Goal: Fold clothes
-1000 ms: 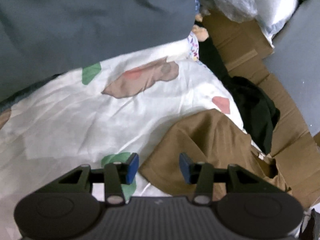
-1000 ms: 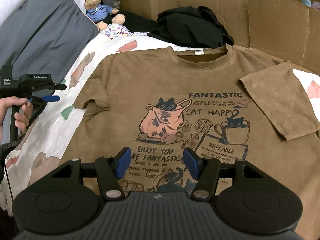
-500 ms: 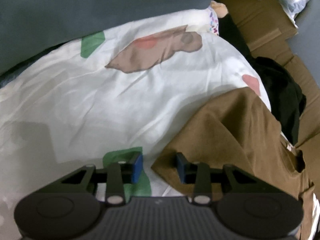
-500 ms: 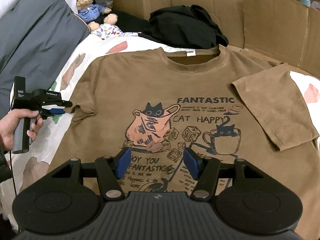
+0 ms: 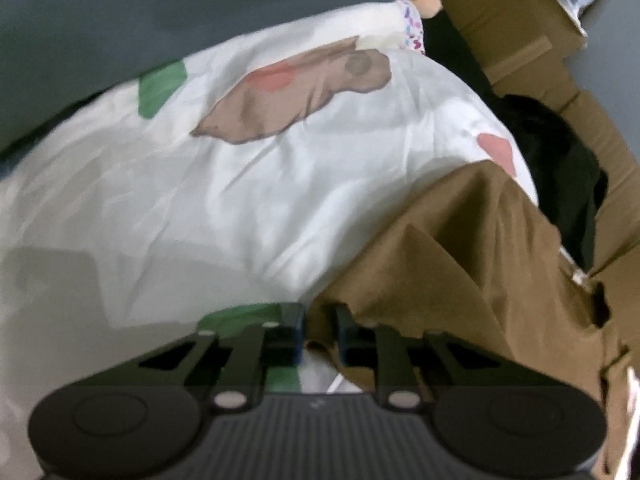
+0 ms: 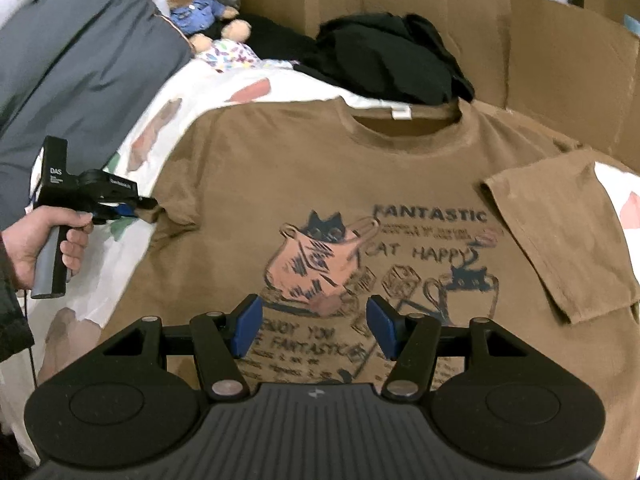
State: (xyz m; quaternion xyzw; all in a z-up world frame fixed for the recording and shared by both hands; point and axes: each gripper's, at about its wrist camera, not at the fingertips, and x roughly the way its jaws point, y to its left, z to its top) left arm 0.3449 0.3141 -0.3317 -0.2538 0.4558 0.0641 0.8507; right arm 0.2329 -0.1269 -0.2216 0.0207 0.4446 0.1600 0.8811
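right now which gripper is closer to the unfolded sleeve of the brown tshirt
Left. The left gripper has its jaws around the edge of that sleeve. The right gripper hovers open above the shirt's lower front, away from the sleeve.

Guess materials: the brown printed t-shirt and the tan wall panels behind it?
Brown printed t-shirt: soft matte knit, probably cotton; it drapes and creases, graphic looks screen-printed. Tan wall panels: corrugated cardboard by the look; flat, dull, with fold seams and a tape strip.

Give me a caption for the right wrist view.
Left gripper closes on brown T-shirt's sleeve; right gripper hovers open.
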